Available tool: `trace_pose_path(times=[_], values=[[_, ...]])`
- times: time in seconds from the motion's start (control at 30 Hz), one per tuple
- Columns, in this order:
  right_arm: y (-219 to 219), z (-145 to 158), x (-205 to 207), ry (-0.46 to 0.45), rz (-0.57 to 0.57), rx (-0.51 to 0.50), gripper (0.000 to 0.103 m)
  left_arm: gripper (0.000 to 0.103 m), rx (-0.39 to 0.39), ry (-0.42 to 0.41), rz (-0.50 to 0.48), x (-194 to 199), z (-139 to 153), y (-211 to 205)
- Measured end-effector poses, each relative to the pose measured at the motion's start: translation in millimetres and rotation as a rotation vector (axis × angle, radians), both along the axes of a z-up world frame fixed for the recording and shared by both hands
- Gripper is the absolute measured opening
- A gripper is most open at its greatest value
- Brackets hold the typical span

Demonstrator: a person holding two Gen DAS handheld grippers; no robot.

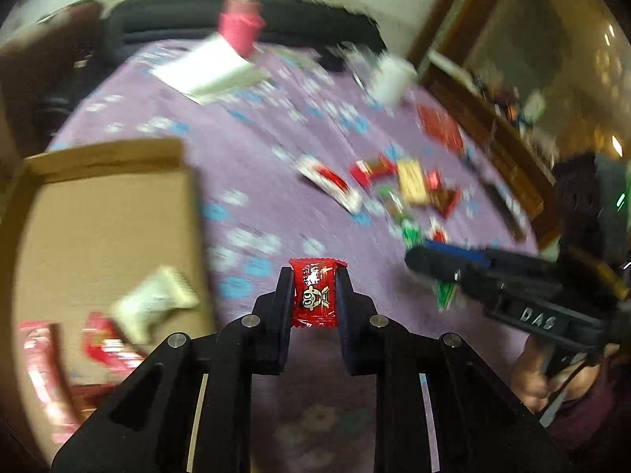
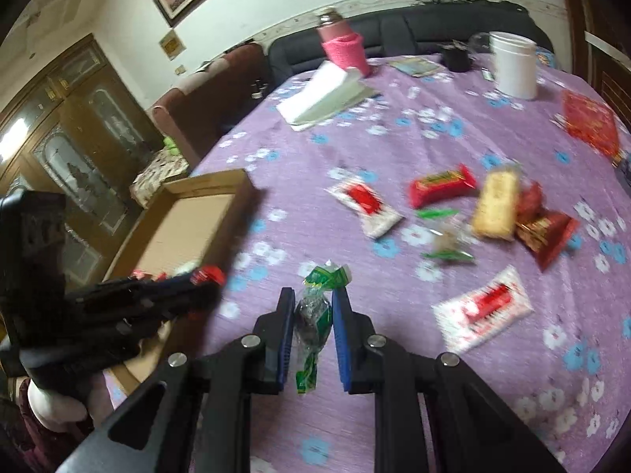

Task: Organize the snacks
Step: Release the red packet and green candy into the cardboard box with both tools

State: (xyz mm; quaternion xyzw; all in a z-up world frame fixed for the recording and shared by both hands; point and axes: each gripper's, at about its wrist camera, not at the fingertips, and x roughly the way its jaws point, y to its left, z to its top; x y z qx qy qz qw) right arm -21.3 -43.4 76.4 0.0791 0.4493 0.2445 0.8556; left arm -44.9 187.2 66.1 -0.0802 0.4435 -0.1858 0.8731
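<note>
Both full: left gripper (image 1: pixel 314 295) around red packet (image 1: pixel 313 293), right gripper (image 2: pixel 313 315) around green candy (image 2: pixel 313 315).

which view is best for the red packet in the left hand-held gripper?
Left wrist view. The red snack packet sits centered and sharp between the left hand-held gripper fingers, print readable. The right wrist view shows only a blurred red tip past that hand-held gripper, near the cardboard box.

Two wrist fisheyes, each close behind its tool, both over the same purple tablecloth (image 2: pixel 394 149).
</note>
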Motion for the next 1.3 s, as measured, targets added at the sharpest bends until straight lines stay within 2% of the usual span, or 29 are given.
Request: trace_pose_path(times=[0.1, 0.27, 0.43, 0.57, 0.63, 0.67, 0.7, 0.73, 0.87, 1.0, 1.07, 1.17, 1.3], values=[[26.6, 7.9, 5.5, 0.006, 0.05, 0.025, 0.022, 0.019, -0.027, -0.015, 0.131, 4.2, 7.7, 46.6], [87.1, 10.8, 14.9, 0.017, 0.145, 0.032, 0.022, 0.019, -0.057, 0.031, 0.286, 14.6, -5.9, 104.9], [147.1, -3.5, 33.0, 0.076, 0.211, 0.026, 0.022, 0.02, -0.092, 0.078, 0.362, 22.4, -22.5, 141.4], [178.1, -18.2, 44.7, 0.093, 0.235, -0.006, 0.022, 0.025, -0.184, 0.12, 0.413, 26.1, -32.3, 165.7], [184.9, -21.1, 47.1, 0.092, 0.232, -0.012, 0.026, 0.028, -0.221, 0.134, 0.43, 24.0, -34.2, 175.4], [185.4, -21.8, 48.1, 0.096, 0.23, -0.008, 0.034, 0.031, -0.227, 0.14, 0.445, 22.1, -34.5, 179.9], [183.7, -21.2, 47.9, 0.097, 0.226, 0.0, 0.042, 0.042, -0.229, 0.145, 0.457, 20.8, -34.9, 184.4], [182.1, -19.8, 47.4, 0.091, 0.22, 0.001, 0.044, 0.048, -0.234, 0.144, 0.468, 18.5, -34.3, 187.5], [164.9, -9.4, 40.4, 0.049, 0.199, -0.019, 0.045, 0.048, -0.306, 0.096, 0.479, 1.4, -25.2, 190.1], [134.4, -5.3, 28.7, 0.02, 0.167, -0.035, 0.045, 0.048, -0.35, 0.014, 0.439, -15.3, -6.2, 168.9], [109.9, -4.6, 21.5, 0.016, 0.142, -0.024, 0.046, 0.048, -0.392, -0.018, 0.392, -22.9, 2.6, 153.2], [59.9, 0.0, 14.0, 0.005, 0.072, 0.004, 0.046, 0.048, -0.427, -0.011, 0.325, -27.5, 9.3, 127.7], [-21.4, 2.7, 9.5, -0.003, -0.075, 0.024, 0.047, 0.048, -0.402, 0.01, 0.26, -32.0, 11.2, 85.5]])
